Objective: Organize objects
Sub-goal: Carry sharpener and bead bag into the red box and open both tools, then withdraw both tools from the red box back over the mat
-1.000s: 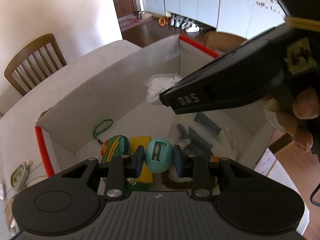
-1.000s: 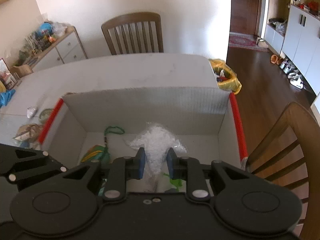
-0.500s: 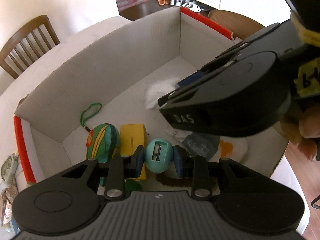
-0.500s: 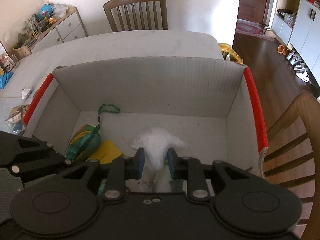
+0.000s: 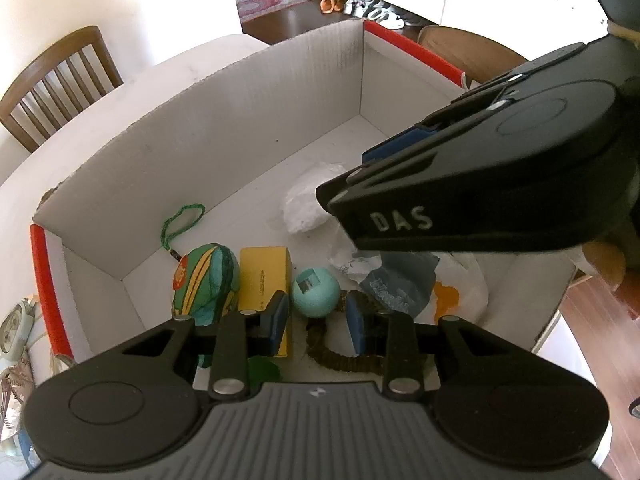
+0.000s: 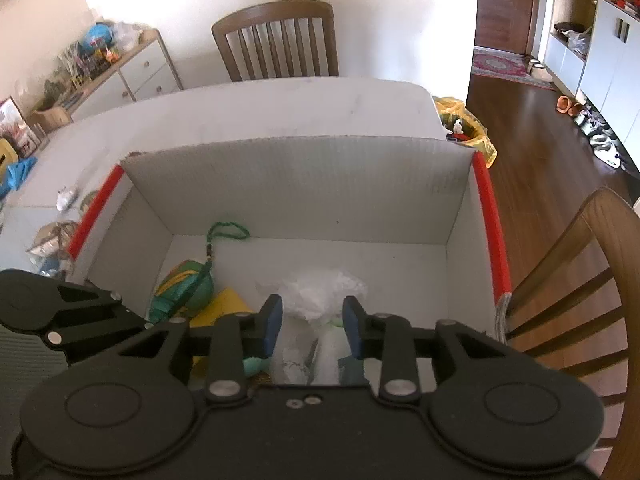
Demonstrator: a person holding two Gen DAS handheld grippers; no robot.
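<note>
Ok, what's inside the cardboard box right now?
Inside the cardboard box: green pouch, yellow box, teal egg sharpener, white plastic bag, blue wrapper. The right claw covers that side's floor.

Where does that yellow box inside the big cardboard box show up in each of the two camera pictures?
Left wrist view: the yellow box lies low and left of centre, between a green striped pouch and a teal ball.
Right wrist view: only a corner of the yellow box shows, lower left, beside the pouch.
Shared landmark: the green cord loop.
</note>
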